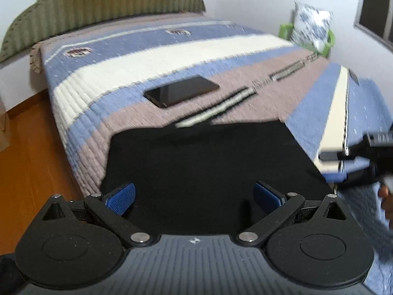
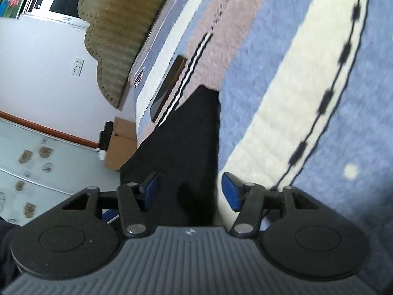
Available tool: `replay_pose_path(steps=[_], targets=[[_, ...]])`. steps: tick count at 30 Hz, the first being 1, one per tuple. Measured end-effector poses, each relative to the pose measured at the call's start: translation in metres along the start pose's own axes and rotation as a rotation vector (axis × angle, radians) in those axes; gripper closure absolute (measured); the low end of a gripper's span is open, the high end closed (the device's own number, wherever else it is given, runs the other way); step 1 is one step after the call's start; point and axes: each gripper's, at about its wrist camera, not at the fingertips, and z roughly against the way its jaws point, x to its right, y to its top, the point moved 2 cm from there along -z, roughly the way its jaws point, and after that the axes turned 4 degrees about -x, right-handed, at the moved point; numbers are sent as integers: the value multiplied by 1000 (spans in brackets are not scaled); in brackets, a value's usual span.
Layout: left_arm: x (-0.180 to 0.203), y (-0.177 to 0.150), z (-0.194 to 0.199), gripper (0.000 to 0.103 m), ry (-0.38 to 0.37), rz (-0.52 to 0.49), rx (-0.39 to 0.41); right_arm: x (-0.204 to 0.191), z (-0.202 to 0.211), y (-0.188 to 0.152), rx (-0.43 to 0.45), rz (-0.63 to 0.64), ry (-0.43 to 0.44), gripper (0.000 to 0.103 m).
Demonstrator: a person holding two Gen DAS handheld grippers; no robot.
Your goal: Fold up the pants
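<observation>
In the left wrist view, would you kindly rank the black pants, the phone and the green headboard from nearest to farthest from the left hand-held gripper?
1. Black pants: directly ahead of the left hand-held gripper, on the bed.
2. Phone: farther up the bed, centre.
3. Green headboard: at the far end, against the wall.

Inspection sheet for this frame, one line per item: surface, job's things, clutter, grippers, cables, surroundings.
Surface: bed with a striped quilt in blue, cream and taupe bands.
Job's things: black pants lying flat on the quilt near the bed's edge, a white-striped part at the far end.
Clutter: dark phone on the quilt beyond the pants.
Grippers: left gripper open above the pants; right gripper open, straddling the pants' edge.
Cables: nothing seen.
Surroundings: green headboard, wooden floor, patterned pillow on a green chair, cardboard box.
</observation>
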Motion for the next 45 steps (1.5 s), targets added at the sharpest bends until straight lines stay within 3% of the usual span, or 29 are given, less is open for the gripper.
replay_pose_path(steps=[2,5,7,9,12,15,19,25,28,33,41,45], targets=[[-13,-1,6,0,-21,38,13,-1,-6,-4,-29,-23,37,49],[-46,-8,1,0,-83,144,-33,-2,-12,-6,-53,-19,10,52],[-74,-19,-2,0,-154,268,-72,-1,-12,-8,-59,-35,19,53],[-107,-34,-8,0,-271,430,-128,1,-13,-9,-71,-48,22,55],[-145,-60,-15,0,-434,661,-131,1,-9,-14,-55,-45,-5,57],[-158,-74,-27,0,-605,772,-149,3,-9,-19,-61,-56,27,50],[-152,-81,-51,0,-651,785,-223,-12,-17,-28,-119,7,74,22],[-146,-103,-81,0,-867,867,-282,-12,-17,-29,-89,-36,40,36],[-144,-111,-87,0,-961,913,-278,-13,-16,-30,-101,-29,57,33],[-153,-124,-87,0,-1055,1042,-220,-15,-19,-27,-86,-70,112,25],[-160,-111,-78,0,-1182,1055,-70,-3,-11,-26,-26,-111,198,26],[-149,-80,-88,0,-1100,980,-149,-3,-19,-21,-31,-112,165,28]])
